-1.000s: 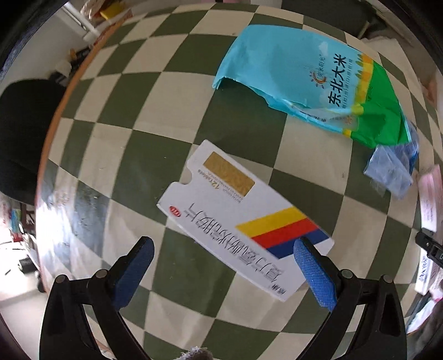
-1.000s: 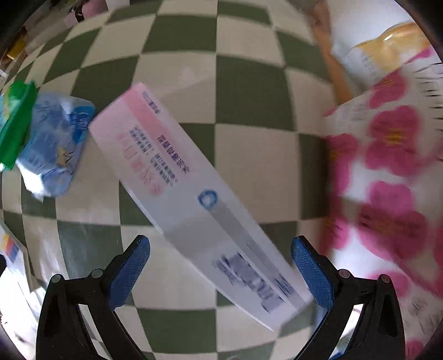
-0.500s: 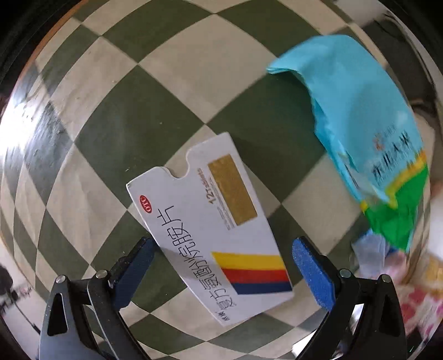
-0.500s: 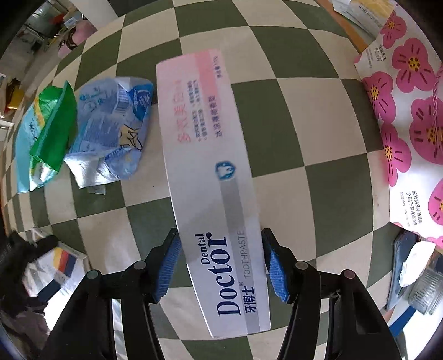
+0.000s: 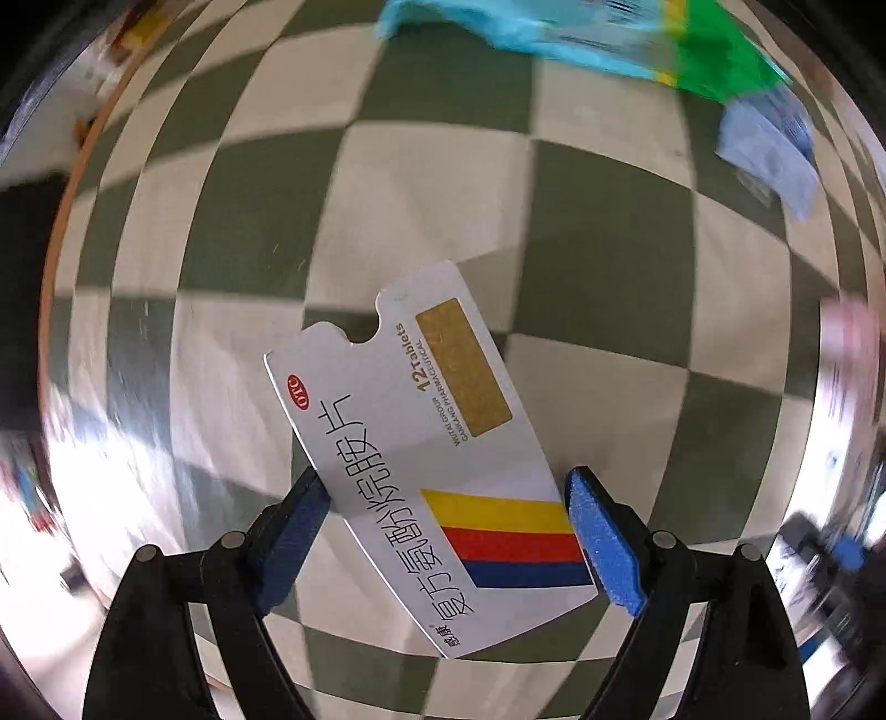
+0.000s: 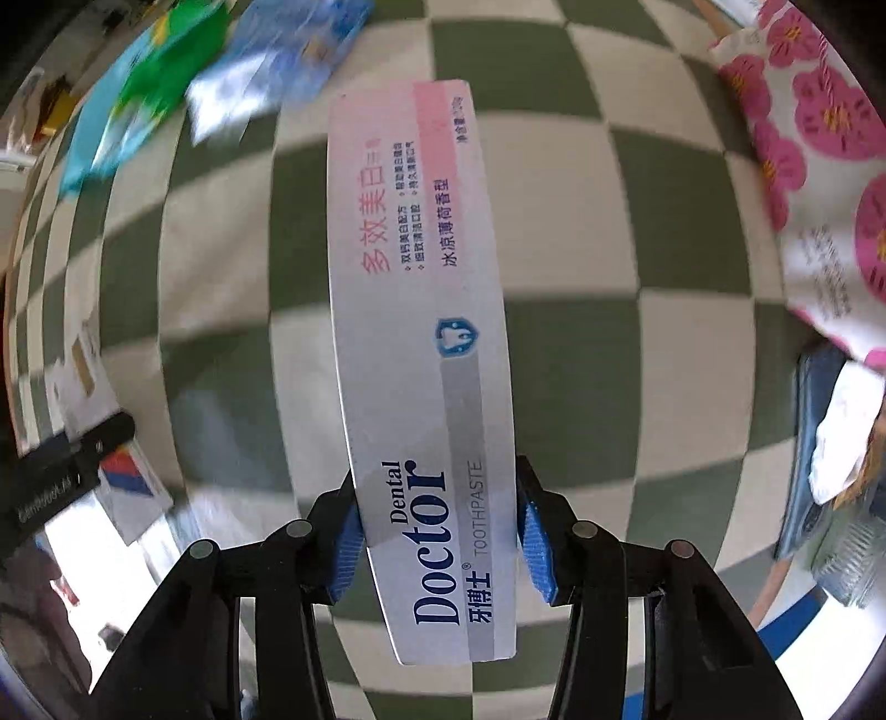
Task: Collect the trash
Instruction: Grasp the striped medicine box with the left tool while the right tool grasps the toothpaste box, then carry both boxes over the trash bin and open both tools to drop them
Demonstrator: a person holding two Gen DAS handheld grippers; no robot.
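The left hand-held gripper is clamping the tablet box, the right hand-held gripper is clamping the toothpaste box; the rice bag and blue wrapper are lying uncollected on the bench.

Two boxes up between the tongs, litter beyond them

The tablet box sits between the left tongs, over the bench; the rice bag lies far, a wrapper to its right. The toothpaste box runs near-to-far between the right tongs, with a flowered bag far right.
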